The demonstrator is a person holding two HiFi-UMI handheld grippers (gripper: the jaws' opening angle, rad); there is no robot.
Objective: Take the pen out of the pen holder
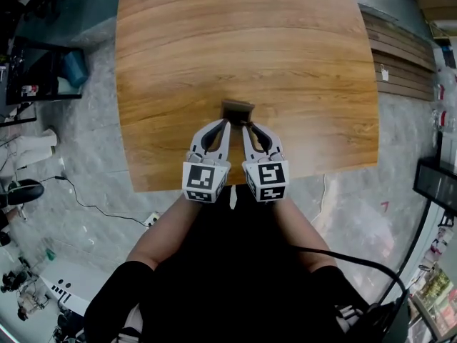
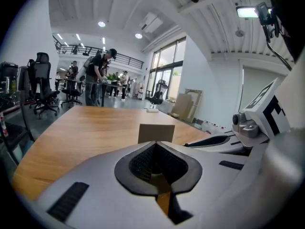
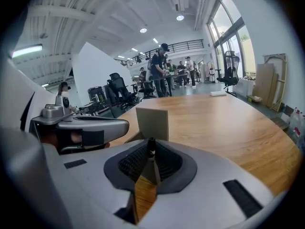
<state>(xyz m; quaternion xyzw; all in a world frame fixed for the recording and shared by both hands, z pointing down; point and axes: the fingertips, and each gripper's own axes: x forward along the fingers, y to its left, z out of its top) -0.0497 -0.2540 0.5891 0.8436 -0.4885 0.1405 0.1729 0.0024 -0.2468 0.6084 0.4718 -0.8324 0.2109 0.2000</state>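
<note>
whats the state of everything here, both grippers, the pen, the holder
left gripper: jaws together, nothing between them
right gripper: jaws shut on the thin dark pen
thin dark pen: pinched at the jaw tips, roughly upright; cannot tell if it is clear of the holder
tan square pen holder: upright on the wooden table, just ahead of both grippers

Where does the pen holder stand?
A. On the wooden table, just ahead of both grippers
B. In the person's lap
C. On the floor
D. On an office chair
A: the pen holder stands on the wooden table, just beyond the tips of the left gripper and the right gripper.
</note>
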